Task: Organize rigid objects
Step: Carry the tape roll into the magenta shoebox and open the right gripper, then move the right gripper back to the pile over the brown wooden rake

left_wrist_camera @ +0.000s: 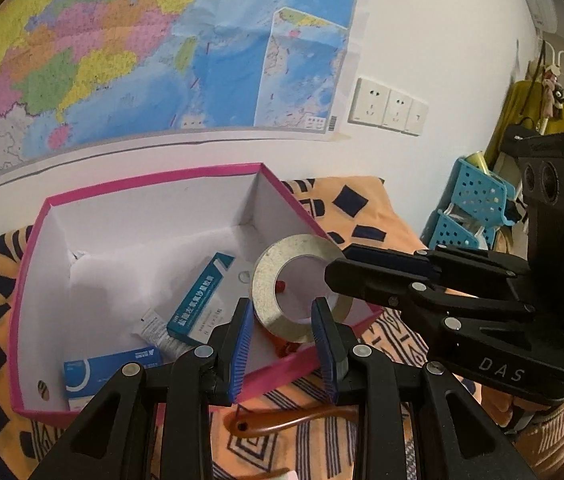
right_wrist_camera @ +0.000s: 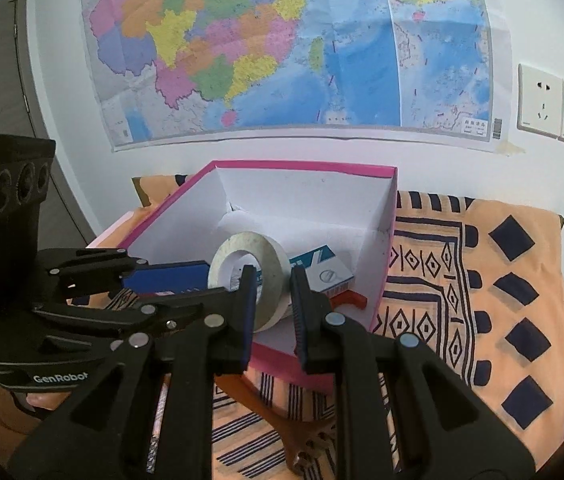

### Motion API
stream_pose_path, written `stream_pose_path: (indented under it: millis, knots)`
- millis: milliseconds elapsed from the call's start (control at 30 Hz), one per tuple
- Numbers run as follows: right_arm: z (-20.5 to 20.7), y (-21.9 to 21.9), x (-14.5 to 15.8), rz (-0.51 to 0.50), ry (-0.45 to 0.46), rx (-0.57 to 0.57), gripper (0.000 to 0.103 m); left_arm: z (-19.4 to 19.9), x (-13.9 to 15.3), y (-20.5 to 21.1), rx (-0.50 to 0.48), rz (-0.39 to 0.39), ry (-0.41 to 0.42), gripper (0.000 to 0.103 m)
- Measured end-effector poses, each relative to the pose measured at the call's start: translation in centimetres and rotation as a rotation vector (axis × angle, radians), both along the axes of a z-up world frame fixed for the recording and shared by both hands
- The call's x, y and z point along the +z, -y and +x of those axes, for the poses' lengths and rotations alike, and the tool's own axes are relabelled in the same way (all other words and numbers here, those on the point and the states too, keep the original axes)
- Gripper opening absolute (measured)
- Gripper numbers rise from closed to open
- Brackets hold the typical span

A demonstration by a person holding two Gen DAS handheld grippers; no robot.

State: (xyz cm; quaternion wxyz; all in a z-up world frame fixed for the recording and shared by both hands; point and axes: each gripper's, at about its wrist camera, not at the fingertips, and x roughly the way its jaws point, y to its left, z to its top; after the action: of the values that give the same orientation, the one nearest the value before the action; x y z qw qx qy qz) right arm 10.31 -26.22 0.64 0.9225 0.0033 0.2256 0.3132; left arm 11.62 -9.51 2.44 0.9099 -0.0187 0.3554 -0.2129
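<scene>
A roll of pale tape [left_wrist_camera: 282, 276] hangs over the open pink box [left_wrist_camera: 154, 178]. My right gripper [right_wrist_camera: 272, 300] is shut on the roll [right_wrist_camera: 270, 268]; in the left wrist view it reaches in from the right [left_wrist_camera: 341, 266]. My left gripper [left_wrist_camera: 282, 344] is open and empty, its blue pads either side of the roll's lower edge, not touching as far as I can tell. In the box lie a teal medicine box [left_wrist_camera: 202, 296], a blue-white box [left_wrist_camera: 110, 372], a white tube [left_wrist_camera: 158, 330] and a red thing [right_wrist_camera: 345, 300].
The box sits on an orange patterned cloth [right_wrist_camera: 481, 280]. An orange-brown handled tool [left_wrist_camera: 282, 424] lies on the cloth in front of the box. Blue perforated baskets [left_wrist_camera: 473, 204] stand at the far right. A wall map [right_wrist_camera: 282, 48] and sockets [left_wrist_camera: 385, 106] are behind.
</scene>
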Motion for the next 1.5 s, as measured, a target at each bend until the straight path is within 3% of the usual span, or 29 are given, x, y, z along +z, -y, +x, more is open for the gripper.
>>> stream_pose_path:
  millis: [1500]
  knots:
    - [3.7, 0.3, -2.8, -0.048, -0.127, -0.042, 0.019, 4.9, -4.3, 0.7, 0.009, -0.044, -0.18, 0.028]
